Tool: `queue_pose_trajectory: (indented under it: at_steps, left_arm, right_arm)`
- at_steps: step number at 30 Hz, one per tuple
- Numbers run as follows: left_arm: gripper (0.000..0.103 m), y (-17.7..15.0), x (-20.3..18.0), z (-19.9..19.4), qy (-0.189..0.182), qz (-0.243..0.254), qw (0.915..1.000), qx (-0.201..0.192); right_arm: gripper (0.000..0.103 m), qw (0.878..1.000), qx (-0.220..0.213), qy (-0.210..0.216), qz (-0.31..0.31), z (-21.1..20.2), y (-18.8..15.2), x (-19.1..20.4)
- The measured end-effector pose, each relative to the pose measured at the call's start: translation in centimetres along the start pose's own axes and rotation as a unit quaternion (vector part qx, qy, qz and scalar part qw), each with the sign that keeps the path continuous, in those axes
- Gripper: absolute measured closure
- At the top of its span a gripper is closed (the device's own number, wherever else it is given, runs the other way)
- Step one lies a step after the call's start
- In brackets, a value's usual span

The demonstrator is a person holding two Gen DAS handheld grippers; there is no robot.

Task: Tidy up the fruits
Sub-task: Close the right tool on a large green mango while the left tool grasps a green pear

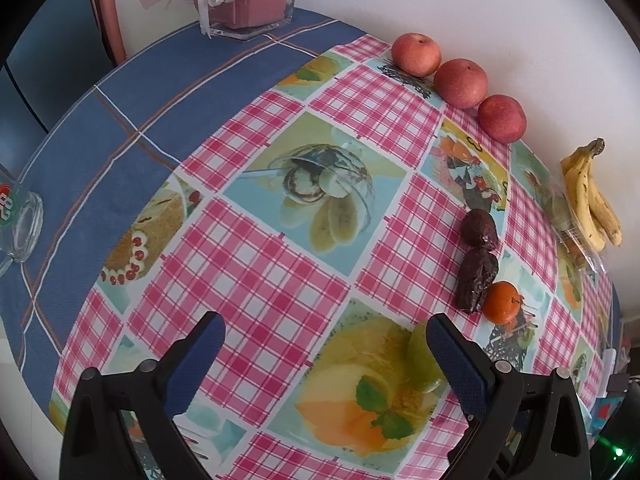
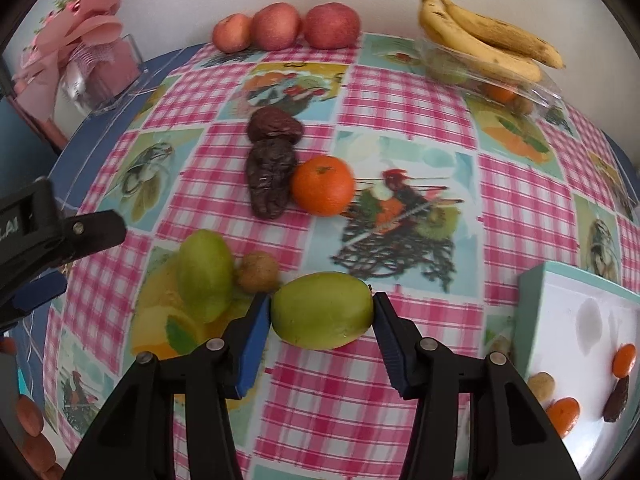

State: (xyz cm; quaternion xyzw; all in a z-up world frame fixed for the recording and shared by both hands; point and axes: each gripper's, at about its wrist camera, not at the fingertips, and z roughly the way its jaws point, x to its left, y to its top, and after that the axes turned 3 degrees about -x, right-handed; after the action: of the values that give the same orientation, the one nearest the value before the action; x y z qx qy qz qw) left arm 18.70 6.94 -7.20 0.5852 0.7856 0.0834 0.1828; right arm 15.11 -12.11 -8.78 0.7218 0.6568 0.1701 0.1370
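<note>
My right gripper [image 2: 321, 303] is shut on a green fruit [image 2: 320, 322], its blue pads pressed on both sides, low over the checked tablecloth [image 2: 400, 92]. A second green fruit [image 2: 204, 276] and a small brown fruit [image 2: 258, 272] lie just left of it. Further back sit a mandarin [image 2: 323, 185] and two dark wrinkled fruits [image 2: 268, 184]. Three apples [image 2: 276, 26] and bananas [image 2: 480, 32] line the wall. My left gripper [image 1: 324, 344] is open over the cloth, holding nothing; a green fruit [image 1: 418, 354] is half hidden behind its right finger. The left gripper's finger [image 2: 92, 232] shows at the left edge.
A white tray with a teal rim [image 2: 532, 292] at the right holds several small fruits. A clear plastic box [image 2: 548, 94] lies under the bananas. A glass vase with pink ribbon [image 1: 248, 4] stands at the back, and a glass jar [image 1: 24, 220] at the left.
</note>
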Motion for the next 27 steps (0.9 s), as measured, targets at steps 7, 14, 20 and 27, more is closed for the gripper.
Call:
queue_pose_trajectory:
  at_steps: [7,14,20,27]
  left_arm:
    - [0.012,-0.7,-1.3,0.3,-0.025,0.007,0.9996,0.012]
    - [0.027,-1.6,-3.5,0.7,-0.058,0.029,0.9976,0.025]
    - [0.043,-2.3,-5.6,1.0,-0.069,0.056,0.9956,0.029]
    - [0.055,-2.6,-6.1,1.6,-0.073,0.061,0.9949,0.035]
  right_arm:
    - [0.05,0.999,-0.007,-0.007,0.042,-1.1,0.3,-3.4]
    - [0.05,0.998,-0.015,-0.015,0.055,-2.4,0.4,-5.3]
    - [0.05,0.998,-0.018,-0.019,0.054,-3.0,0.5,-6.0]
    - [0.05,0.998,-0.023,-0.02,0.058,-3.7,0.5,-6.8]
